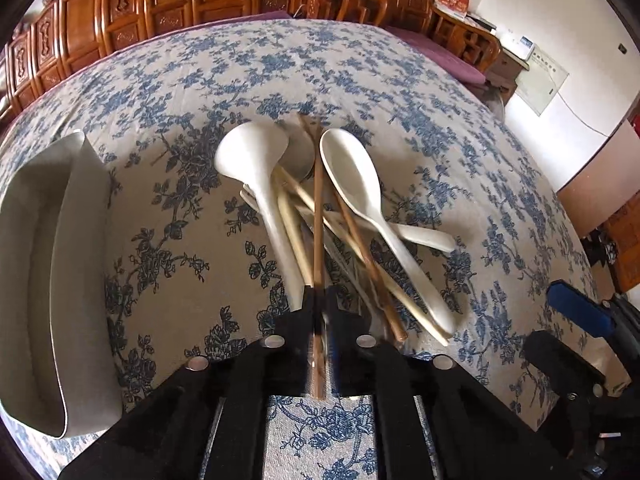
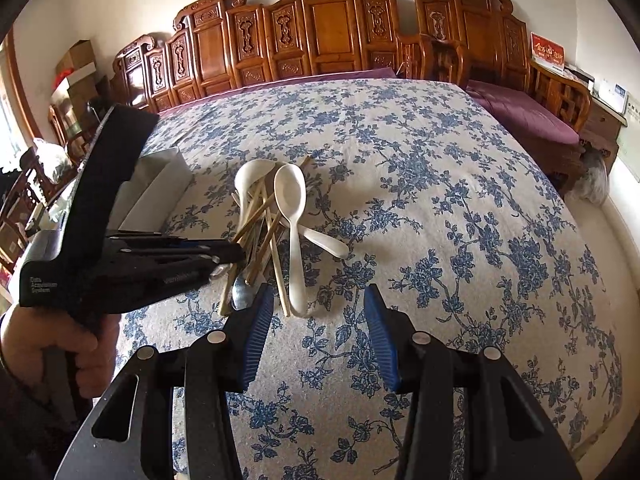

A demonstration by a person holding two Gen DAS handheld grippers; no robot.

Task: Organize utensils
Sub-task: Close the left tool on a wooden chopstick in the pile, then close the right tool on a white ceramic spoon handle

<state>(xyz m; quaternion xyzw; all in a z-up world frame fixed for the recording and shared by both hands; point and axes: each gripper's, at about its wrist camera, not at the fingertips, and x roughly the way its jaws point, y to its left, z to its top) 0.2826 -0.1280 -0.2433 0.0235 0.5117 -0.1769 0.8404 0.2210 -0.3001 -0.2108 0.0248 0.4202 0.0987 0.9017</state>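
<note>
Your left tool (image 1: pixel 318 312) pinches one dark chopstick (image 1: pixel 317 216) from the pile at frame centre, isolating it for sorting. Your right tool (image 2: pixel 320 320) waits spread, empty.

Home living room: carved wooden bench (image 2: pixel 328 32), floral tablecloth (image 2: pixel 440 208), purple cushion (image 2: pixel 528 112).

Left wrist view: I look steeply down, close over the utensil pile (image 1: pixel 320 216) on the floral tablecloth (image 1: pixel 168 128). Right wrist view: I look from farther back; both share pile (image 2: pixel 272 232), cloth and carved bench (image 2: pixel 320 24).
</note>
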